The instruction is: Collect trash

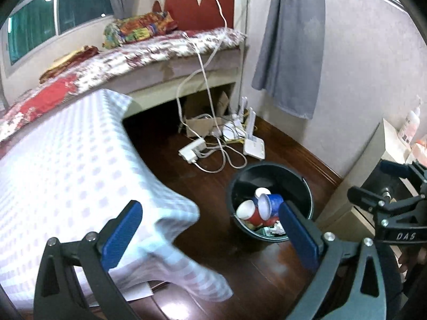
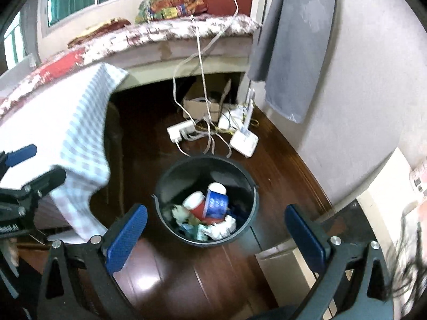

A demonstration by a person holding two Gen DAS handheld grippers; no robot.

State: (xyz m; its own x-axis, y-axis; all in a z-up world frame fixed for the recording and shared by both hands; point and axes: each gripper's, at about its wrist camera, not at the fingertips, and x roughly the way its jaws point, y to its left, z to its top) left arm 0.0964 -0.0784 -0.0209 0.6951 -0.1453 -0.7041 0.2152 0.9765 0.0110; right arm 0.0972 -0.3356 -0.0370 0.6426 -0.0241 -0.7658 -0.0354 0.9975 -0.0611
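Note:
A black bin (image 1: 299, 178) stands on the dark wood floor; it also shows in the right wrist view (image 2: 186, 173). Inside lie a red paper cup (image 1: 250, 212), a blue paper cup (image 1: 272, 204) and crumpled paper; the right wrist view shows the red cup (image 2: 196, 204), the blue cup (image 2: 216, 204) and white crumpled paper (image 2: 221, 228). My left gripper (image 1: 210, 229) is open and empty, above the floor left of the bin. My right gripper (image 2: 216, 233) is open and empty, above the bin's near rim. The right gripper's body (image 1: 392, 213) shows at the right of the left wrist view.
A table under a checked cloth (image 1: 61, 165) hangs close on the left. A bed (image 1: 149, 53) stands behind. Power strips, a router and cables (image 1: 221, 144) lie on the floor beyond the bin. A beige cabinet (image 2: 283, 266) stands at the right. A grey curtain (image 1: 291, 42) hangs by the wall.

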